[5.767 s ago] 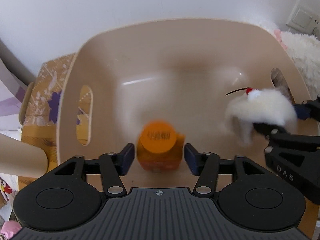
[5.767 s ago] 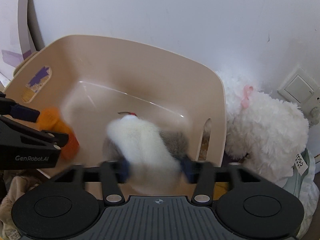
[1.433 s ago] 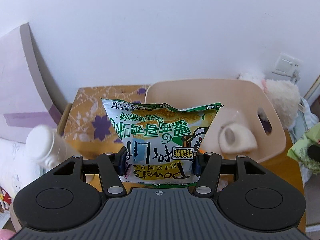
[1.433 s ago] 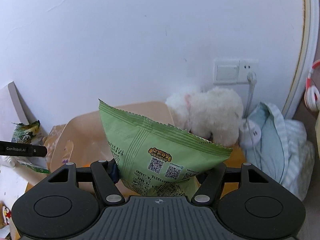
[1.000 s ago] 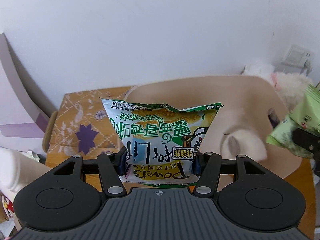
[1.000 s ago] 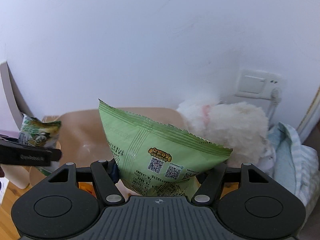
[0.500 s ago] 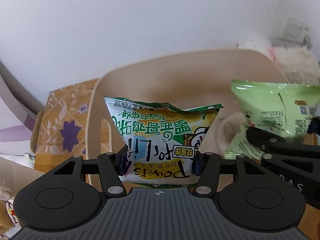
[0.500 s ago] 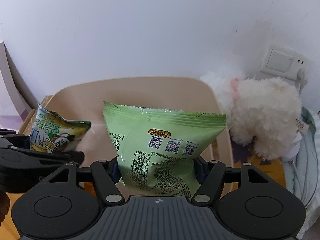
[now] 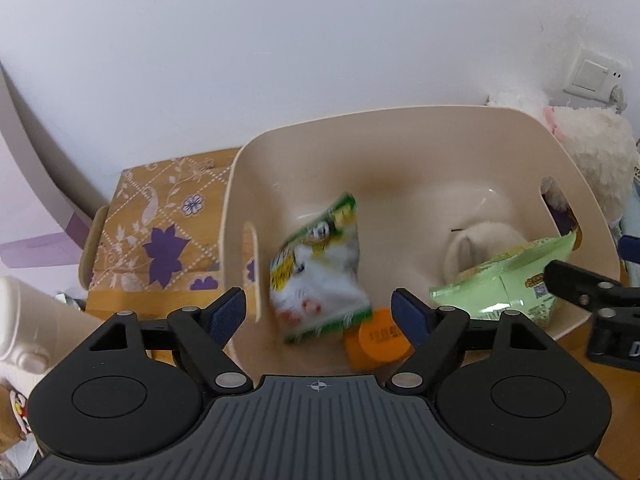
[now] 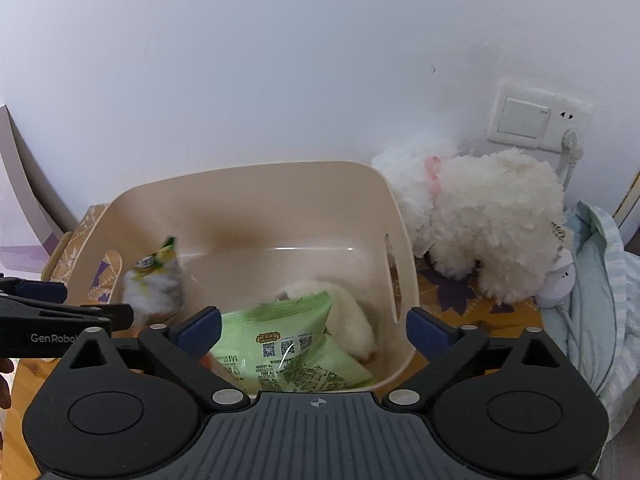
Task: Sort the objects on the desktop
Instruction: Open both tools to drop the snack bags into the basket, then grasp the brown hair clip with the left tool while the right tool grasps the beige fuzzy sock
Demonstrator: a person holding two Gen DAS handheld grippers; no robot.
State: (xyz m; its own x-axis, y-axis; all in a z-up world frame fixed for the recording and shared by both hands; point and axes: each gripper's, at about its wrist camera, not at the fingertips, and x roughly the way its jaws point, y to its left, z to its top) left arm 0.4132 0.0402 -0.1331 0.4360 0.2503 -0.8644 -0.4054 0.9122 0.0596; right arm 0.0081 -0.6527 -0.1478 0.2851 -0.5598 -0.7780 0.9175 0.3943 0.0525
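Note:
A beige plastic bin [image 9: 400, 120] stands against the wall; it also shows in the right wrist view [image 10: 248, 176]. My left gripper [image 9: 320, 312] is open above its near left side, and a blurred green and white snack bag [image 9: 316, 272] hangs free below it inside the bin. My right gripper [image 10: 314, 326] is open, and a pale green snack bag [image 10: 288, 348] lies in the bin under it. An orange-capped bottle [image 9: 380, 338] and a small white furry toy [image 9: 484, 244] lie in the bin.
A white plush dog [image 10: 480, 216] sits right of the bin below a wall switch [image 10: 524, 120]. A patterned box [image 9: 160, 232] stands left of the bin, a white bottle [image 9: 28, 328] nearer left. A striped cloth [image 10: 600, 280] lies far right.
Both grippers have opened and let go of their snack bags. The green and white bag is falling into the bin; the pale green bag has landed in it.

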